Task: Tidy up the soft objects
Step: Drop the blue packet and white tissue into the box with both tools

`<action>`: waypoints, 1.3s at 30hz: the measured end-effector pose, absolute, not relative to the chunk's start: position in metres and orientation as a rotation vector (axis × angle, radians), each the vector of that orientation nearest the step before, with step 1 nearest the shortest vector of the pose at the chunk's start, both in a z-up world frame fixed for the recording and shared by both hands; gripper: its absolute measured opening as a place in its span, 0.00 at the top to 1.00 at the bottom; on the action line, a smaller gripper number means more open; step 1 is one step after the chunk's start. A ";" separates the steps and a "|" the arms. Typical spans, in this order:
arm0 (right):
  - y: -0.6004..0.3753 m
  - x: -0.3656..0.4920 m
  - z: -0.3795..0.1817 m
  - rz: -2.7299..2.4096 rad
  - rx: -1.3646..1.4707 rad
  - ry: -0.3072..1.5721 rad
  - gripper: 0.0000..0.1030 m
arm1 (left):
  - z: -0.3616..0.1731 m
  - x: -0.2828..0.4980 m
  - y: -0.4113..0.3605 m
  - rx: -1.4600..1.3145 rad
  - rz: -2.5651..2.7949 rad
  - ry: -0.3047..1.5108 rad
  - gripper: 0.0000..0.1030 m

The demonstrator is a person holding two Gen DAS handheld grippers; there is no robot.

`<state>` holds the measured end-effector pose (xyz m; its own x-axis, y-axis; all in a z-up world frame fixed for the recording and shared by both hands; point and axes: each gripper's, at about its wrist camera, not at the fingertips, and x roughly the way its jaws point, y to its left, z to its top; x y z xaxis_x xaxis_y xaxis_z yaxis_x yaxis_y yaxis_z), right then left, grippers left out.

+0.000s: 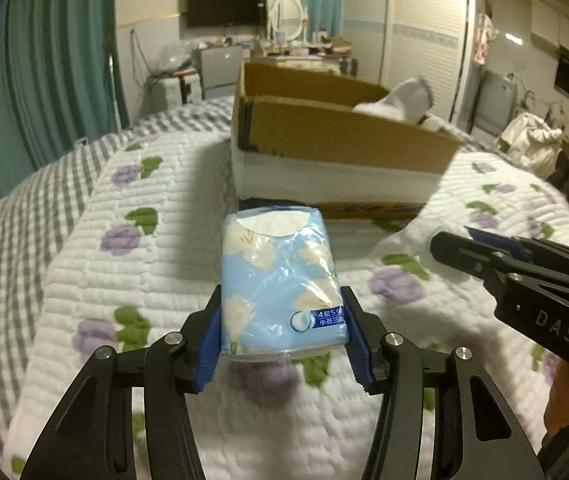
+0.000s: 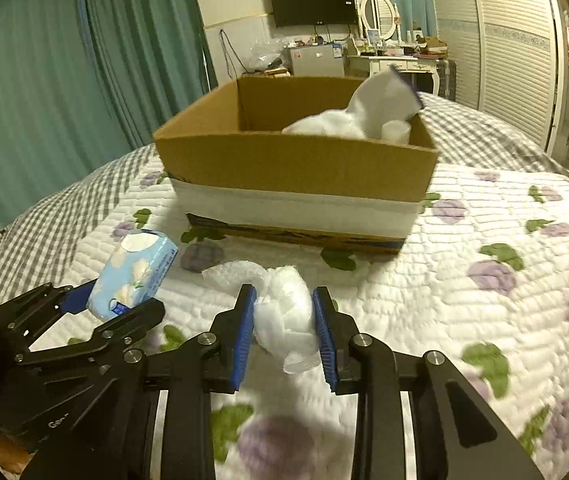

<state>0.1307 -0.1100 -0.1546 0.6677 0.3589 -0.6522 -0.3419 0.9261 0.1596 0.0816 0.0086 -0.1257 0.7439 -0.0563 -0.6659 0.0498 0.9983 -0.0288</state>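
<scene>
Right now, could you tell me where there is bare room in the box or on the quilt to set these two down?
Inside the cardboard box, the left half looks bare; white soft items crowd its right corner. The quilt right of the box is free. In front of it, the tissue pack and white plastic wad, held in tongs, take the room.

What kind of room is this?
Most likely a bedroom. There's a bed with a flowery quilt, a dressing table with an oval mirror, and a wall TV.

"das" on the right gripper (image 1: 450,250); "4" and "5" on the tissue pack (image 1: 280,280)
</scene>
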 end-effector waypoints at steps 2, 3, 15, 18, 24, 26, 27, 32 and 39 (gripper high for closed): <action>-0.115 0.117 -0.144 0.387 0.021 0.726 0.72 | -0.115 0.070 0.006 -0.004 -0.075 0.716 0.49; -0.116 0.112 -0.141 0.385 0.015 0.722 0.72 | -0.110 0.064 0.004 0.003 -0.080 0.706 0.49; -0.115 0.038 -0.096 0.370 -0.162 0.660 0.72 | -0.061 0.014 -0.016 0.054 -0.112 0.618 0.49; -0.117 0.031 -0.074 0.350 -0.193 0.627 0.72 | -0.047 0.010 -0.019 0.062 -0.109 0.615 0.49; -0.120 0.041 -0.024 0.341 -0.216 0.563 0.72 | -0.011 0.020 -0.019 0.057 -0.123 0.550 0.49; -0.119 0.053 -0.006 0.362 -0.204 0.555 0.72 | 0.001 0.030 -0.017 0.058 -0.122 0.526 0.49; -0.118 0.060 0.001 0.369 -0.203 0.551 0.72 | 0.006 0.034 -0.017 0.060 -0.122 0.514 0.49; -0.114 0.100 0.037 0.396 -0.187 0.507 0.72 | 0.026 0.069 -0.016 0.071 -0.109 0.465 0.49; -0.101 0.168 0.059 0.399 -0.177 0.463 0.72 | 0.027 0.132 -0.015 0.071 -0.072 0.438 0.49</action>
